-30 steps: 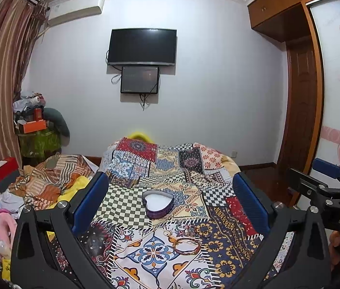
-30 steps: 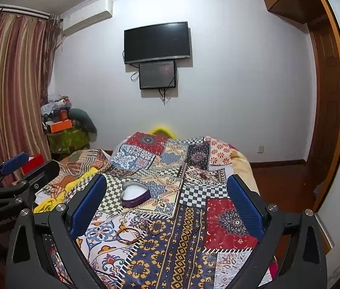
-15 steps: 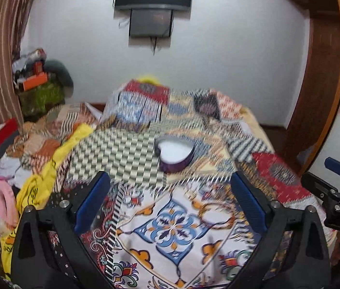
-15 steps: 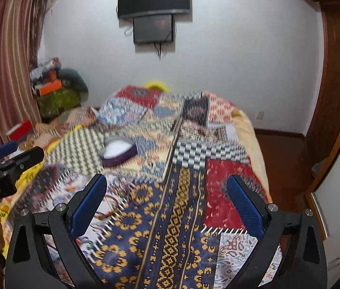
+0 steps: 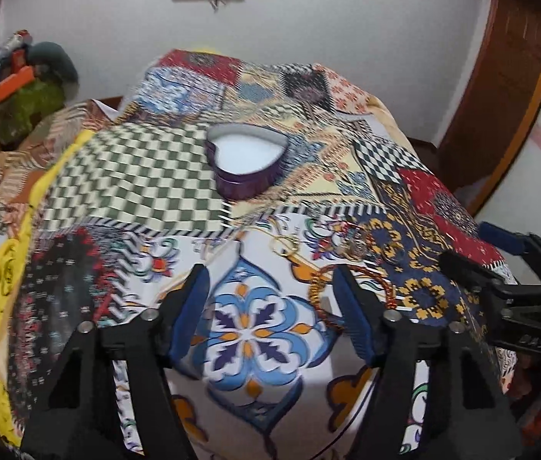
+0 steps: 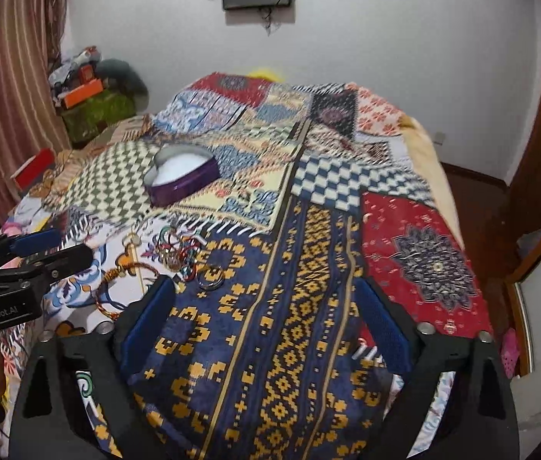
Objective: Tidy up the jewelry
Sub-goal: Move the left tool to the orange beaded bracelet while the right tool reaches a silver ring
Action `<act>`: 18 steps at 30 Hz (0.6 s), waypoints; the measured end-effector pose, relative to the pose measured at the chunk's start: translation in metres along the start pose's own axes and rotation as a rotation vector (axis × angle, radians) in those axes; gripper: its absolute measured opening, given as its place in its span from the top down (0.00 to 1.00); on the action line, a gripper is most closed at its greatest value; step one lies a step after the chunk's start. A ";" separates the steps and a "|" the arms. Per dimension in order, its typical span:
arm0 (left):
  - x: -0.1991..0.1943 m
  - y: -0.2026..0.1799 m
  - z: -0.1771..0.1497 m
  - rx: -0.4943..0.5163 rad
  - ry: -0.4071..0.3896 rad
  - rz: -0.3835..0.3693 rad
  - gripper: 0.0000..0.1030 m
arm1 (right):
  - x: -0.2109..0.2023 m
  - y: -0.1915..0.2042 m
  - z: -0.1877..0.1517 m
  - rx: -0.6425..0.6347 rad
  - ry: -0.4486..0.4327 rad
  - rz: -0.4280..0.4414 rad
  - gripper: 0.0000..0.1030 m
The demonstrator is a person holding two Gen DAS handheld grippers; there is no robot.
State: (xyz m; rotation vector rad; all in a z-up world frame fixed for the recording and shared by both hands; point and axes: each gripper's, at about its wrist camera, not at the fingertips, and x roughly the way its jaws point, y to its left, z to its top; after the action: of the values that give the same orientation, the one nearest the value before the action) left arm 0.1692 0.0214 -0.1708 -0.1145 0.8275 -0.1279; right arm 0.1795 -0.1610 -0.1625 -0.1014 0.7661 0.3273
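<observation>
From the left wrist cam, the left gripper (image 5: 272, 299) sits low over the patchwork bedspread (image 5: 124, 176) with its blue-padded fingers (image 5: 190, 306) apart and nothing between them, just the blue flower print on the cloth. The beaded orange bracelet (image 5: 318, 295) lies right at the inner edge of the right-hand finger, partly hidden behind it, so I can't tell if they're touching. A bit further out there's a thin gold ring (image 5: 284, 245) flat on the cloth, and a small tangle of bangles and rings (image 5: 355, 245) just to its right. The heart-shaped purple tin (image 5: 245, 163) sits beyond all that, lid off, white inside, well apart from the jewelry. The right gripper (image 5: 500, 264) pokes in from the right edge. Switching to the right wrist cam, the right gripper (image 6: 264, 306) has its fingers spread wide over the navy and gold patch, holding nothing. The colored bangle pile (image 6: 180, 255) and a silver ring (image 6: 211, 278) lie just past its left finger, with the orange bracelet (image 6: 111, 295) further left near the left gripper (image 6: 28, 257). The heart tin (image 6: 182, 176) is up on the checkered part, away from the pile.
</observation>
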 end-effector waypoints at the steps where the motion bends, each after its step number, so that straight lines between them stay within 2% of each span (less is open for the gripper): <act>1: 0.002 -0.001 0.000 0.002 0.005 -0.009 0.46 | 0.004 0.000 0.001 -0.005 0.010 0.011 0.23; 3: 0.008 -0.006 0.000 0.016 0.021 -0.036 0.55 | 0.013 0.001 0.002 -0.020 0.037 0.043 0.32; 5: 0.013 -0.009 -0.001 0.028 0.028 -0.048 0.60 | 0.020 0.004 0.003 -0.031 0.049 0.060 0.43; 8: 0.019 -0.012 -0.002 0.043 0.043 -0.067 0.69 | 0.028 0.009 0.004 -0.052 0.066 0.085 0.54; 14: 0.025 -0.014 -0.005 0.057 0.051 -0.082 0.79 | 0.039 0.017 0.004 -0.090 0.094 0.120 0.64; 18: 0.027 -0.014 -0.007 0.064 0.050 -0.076 0.89 | 0.043 0.019 0.004 -0.107 0.099 0.125 0.64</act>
State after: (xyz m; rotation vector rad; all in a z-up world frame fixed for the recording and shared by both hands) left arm 0.1813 0.0031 -0.1929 -0.0825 0.8682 -0.2299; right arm 0.2046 -0.1315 -0.1892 -0.1721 0.8550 0.4846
